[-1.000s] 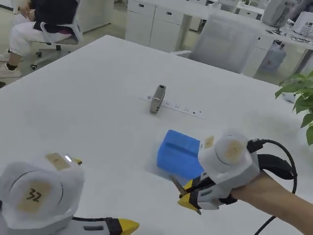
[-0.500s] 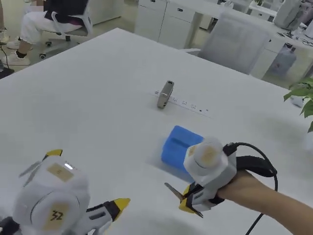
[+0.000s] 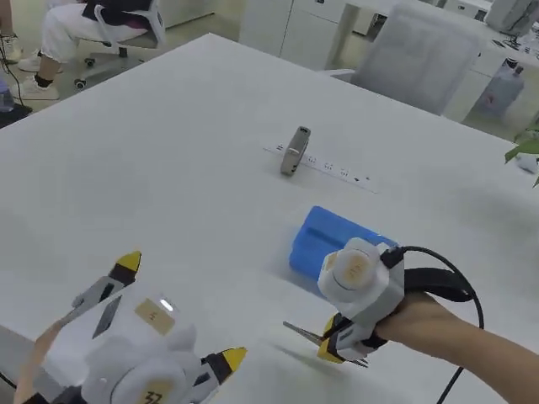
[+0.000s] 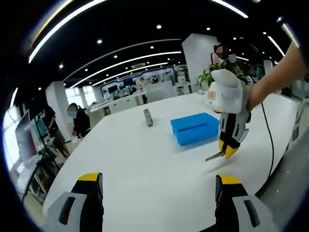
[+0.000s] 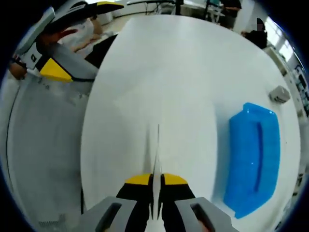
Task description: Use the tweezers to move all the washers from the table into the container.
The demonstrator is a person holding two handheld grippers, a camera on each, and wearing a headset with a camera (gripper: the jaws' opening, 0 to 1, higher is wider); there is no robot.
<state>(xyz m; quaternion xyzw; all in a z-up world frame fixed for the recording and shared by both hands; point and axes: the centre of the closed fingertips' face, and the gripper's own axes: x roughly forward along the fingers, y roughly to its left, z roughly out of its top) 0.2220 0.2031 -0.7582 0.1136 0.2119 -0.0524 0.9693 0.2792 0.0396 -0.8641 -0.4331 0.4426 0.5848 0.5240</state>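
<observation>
Right hand-held gripper [image 3: 334, 347] clamped on tweezers [image 3: 301, 332]; left hand-held gripper [image 3: 179, 310] jaws spread wide, blue container [image 3: 330, 237] on white worktop [image 3: 168, 168]

The worktop [image 3: 168, 168] is showing a smooth, matt white face. The container [image 3: 324, 236] is looking like blue plastic with a soft sheen. The tweezers [image 3: 301, 331] are gleaming as thin bare metal; the small grey block [image 3: 293, 151] is looking brushed-metal.

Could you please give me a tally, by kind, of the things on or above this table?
Blue container: 1
Grey metal block: 1
Tweezers: 1
Grippers: 2, the left gripper and the right gripper
Total: 5. The tiny marks beside the block are too small to count.
</observation>
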